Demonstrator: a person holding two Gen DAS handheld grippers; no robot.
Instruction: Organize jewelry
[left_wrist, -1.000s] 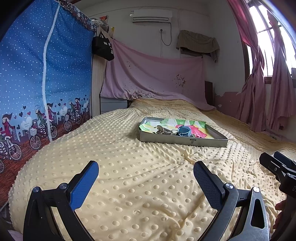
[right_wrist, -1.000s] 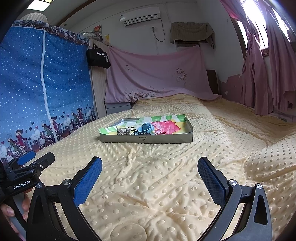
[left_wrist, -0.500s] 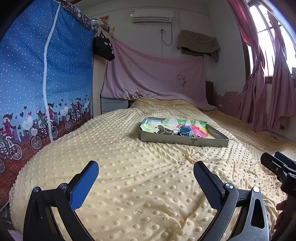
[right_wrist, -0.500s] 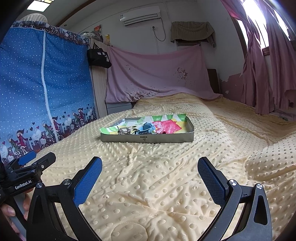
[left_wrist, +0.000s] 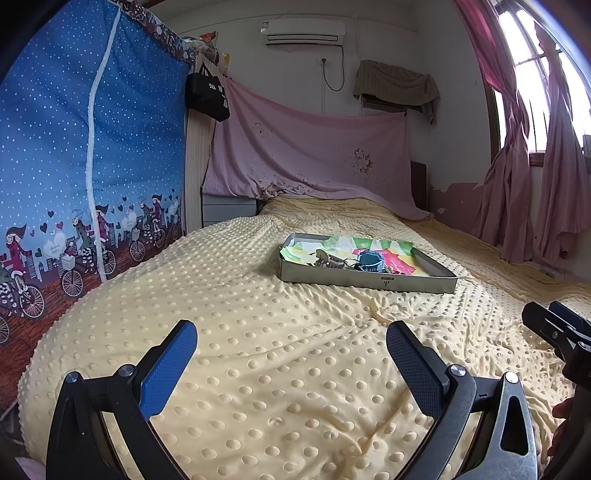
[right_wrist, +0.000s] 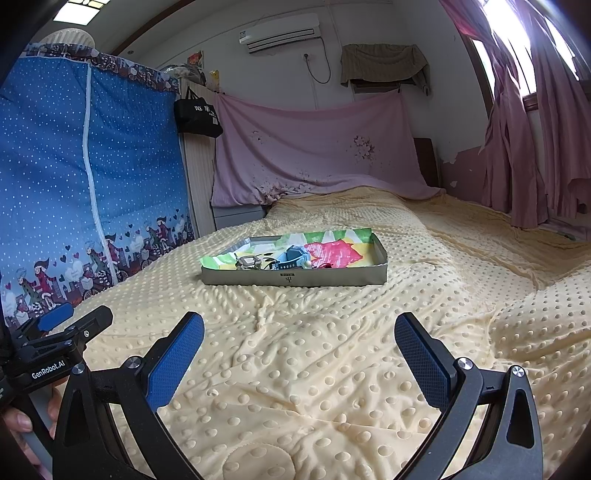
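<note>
While my left gripper (left_wrist: 290, 358) and right gripper (right_wrist: 299, 350) hover spread wide over the yellow blanket (left_wrist: 258, 317), holding and touching nothing, the tray (right_wrist: 332, 278) of jewelry (right_wrist: 273, 260) sits well ahead on the bed.

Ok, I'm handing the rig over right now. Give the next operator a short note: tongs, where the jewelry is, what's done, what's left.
Left tongs: open, empty, low over the yellow dotted blanket.
Right tongs: open, empty, also short of the tray.
Grey tray sits mid-bed, lined with colourful paper. The jewelry pile is bunched at its front, including a blue watch-like piece; the smaller items are too small to identify.
Done: nothing visibly sorted yet.
Left: reach the tray, separate and arrange the pieces.
</note>
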